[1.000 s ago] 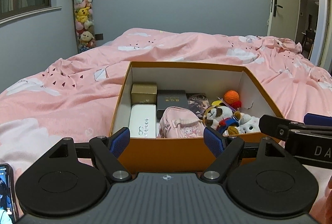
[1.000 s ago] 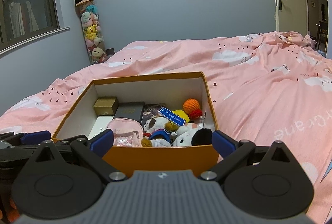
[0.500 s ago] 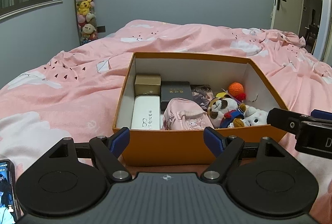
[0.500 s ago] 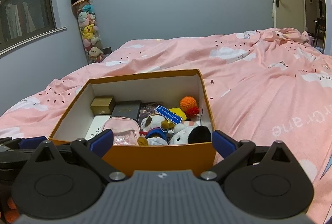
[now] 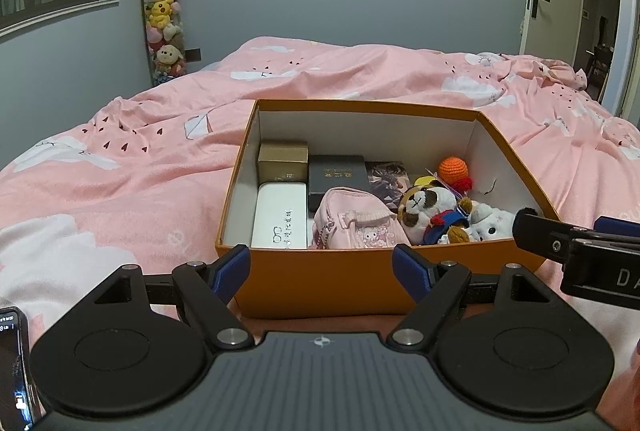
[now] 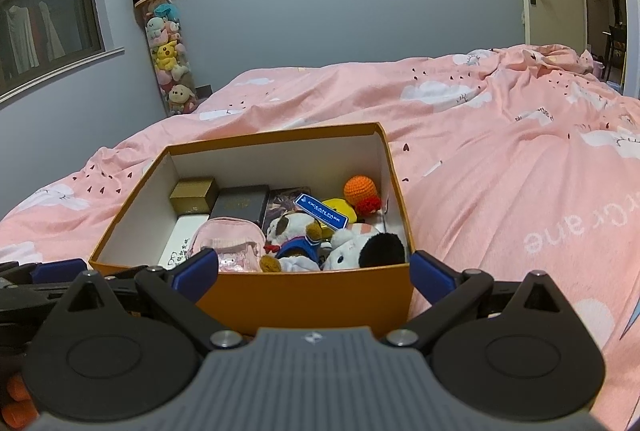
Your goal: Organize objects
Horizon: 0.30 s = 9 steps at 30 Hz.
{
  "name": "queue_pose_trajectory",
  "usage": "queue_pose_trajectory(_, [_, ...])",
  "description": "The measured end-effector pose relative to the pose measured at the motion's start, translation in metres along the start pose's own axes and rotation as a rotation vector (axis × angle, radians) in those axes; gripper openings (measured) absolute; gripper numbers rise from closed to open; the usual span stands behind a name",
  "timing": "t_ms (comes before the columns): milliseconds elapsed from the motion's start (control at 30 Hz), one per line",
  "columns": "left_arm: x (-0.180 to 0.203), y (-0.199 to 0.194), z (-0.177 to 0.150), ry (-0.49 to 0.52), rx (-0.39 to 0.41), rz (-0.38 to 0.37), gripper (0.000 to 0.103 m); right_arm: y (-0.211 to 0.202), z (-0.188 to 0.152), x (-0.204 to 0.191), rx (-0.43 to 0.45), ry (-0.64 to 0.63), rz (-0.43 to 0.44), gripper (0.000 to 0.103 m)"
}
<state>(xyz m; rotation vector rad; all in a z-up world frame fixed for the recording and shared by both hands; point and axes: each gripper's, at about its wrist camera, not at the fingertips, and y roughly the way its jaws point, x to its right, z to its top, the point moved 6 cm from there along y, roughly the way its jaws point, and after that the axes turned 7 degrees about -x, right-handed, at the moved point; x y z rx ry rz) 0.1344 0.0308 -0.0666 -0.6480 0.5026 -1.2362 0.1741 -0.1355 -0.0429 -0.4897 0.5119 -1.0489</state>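
Observation:
An open orange box [image 5: 320, 283] sits on the pink bed, also in the right wrist view [image 6: 304, 295]. Inside lie a gold box [image 5: 283, 161], a white glasses case [image 5: 280, 219], a black box [image 5: 338, 175], a pink mini backpack [image 5: 356, 227], a panda plush [image 5: 428, 207], a white plush [image 5: 490, 221] and an orange knit ball [image 5: 453, 170]. My left gripper [image 5: 322, 265] is open and empty in front of the box's near wall. My right gripper [image 6: 314, 273] is open and empty, also at the near wall. The right gripper shows at the right of the left wrist view [image 5: 580, 251].
A pink quilt [image 6: 500, 159] covers the bed around the box. A tall tube of plush toys [image 5: 162, 11] stands at the far wall. A door [image 5: 554, 3] is at the far right. A phone [image 5: 12, 363] is at the lower left edge.
Both grippers have risen and tilted down a little, so more of the box's inside shows. Both stay open and empty.

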Motion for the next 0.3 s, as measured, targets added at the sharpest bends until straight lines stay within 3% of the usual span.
queue_pose_trajectory(300, [0.0011, -0.0003, 0.0002, 0.005, 0.001, 0.001, 0.094, 0.0009, -0.0010, 0.0000, -0.008, -0.001, -0.001, 0.101])
